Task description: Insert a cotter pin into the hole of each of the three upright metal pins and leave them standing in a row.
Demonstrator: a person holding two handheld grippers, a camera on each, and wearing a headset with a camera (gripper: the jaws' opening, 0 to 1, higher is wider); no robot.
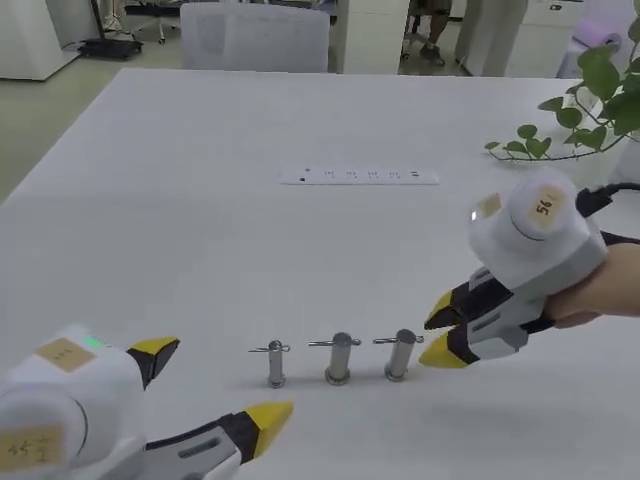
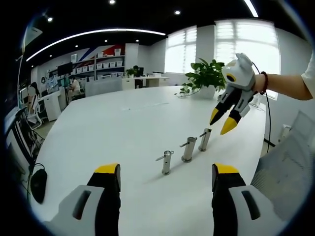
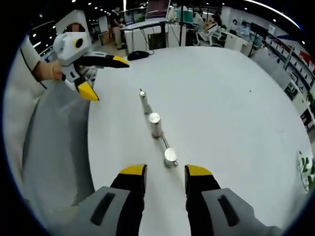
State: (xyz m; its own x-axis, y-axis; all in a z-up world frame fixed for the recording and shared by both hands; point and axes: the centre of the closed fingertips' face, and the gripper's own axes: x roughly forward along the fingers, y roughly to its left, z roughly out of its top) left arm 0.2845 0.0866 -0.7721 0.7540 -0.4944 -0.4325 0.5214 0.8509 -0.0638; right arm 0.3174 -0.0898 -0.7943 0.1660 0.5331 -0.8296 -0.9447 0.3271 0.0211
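- My left tongs (image 1: 220,380) sit low at the near edge of the head view, jaws spread wide and holding nothing. The frame corner cuts off their body.
- My right tongs (image 1: 438,332) hang just beside the right pin (image 1: 400,357), tips parted a little and gripping nothing. I cannot tell whether the lower tip touches that pin.
- The three pins stand upright in a row on the white table (image 1: 200,220). The middle pin (image 1: 340,362) and the left pin (image 1: 276,368) are close to the right one, but none touch.
- The cotter pins (image 1: 325,343) show as thin wires across each pin near its top, sticking out to one side. They are too fine for me to see whether they pass through a hole.
- The right gripper view looks along the row from its end, so the pin tops appear as round discs and the wires are barely visible.
- The left gripper view shows the row side-on with the wire ends jutting out, and my right tongs above the far pin.
- Farther back on the table lies a white power strip (image 1: 358,177), well apart from the pins.
- A leafy plant (image 1: 590,100) stands at the right edge, and a chair (image 1: 255,35) stands beyond the table.
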